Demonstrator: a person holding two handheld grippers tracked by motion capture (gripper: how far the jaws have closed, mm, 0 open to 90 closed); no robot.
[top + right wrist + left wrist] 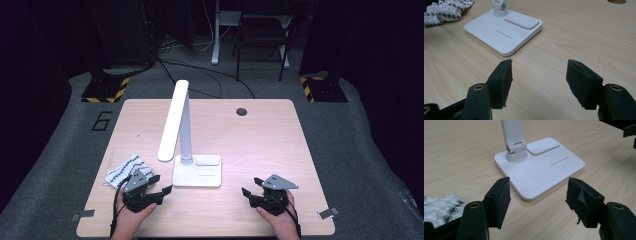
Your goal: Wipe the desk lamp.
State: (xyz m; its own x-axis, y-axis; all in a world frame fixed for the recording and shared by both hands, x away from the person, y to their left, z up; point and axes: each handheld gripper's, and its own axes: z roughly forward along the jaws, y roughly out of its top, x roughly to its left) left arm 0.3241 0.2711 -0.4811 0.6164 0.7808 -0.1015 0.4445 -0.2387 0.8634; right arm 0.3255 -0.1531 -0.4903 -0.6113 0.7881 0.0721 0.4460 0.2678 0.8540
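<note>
- High view: a small black-and-white cloth (123, 170) lies on the table (260, 135) at the far left, just beside the left gripper (161, 185).
- The left gripper sits near the front edge of the table. Its jaws are spread wide and hold nothing.
- In the left gripper view, the near corner of the white lamp (539, 167) base shows between the two jaws, a little past their tips. The jaws do not touch it.
- The lamp stands in the middle of the table, with its long head (173, 120) tilted up and leaning left.
- The right gripper (250, 187) is to the right of the lamp, apart from it. Its jaws are spread wide too, with bare table between them.
</note>
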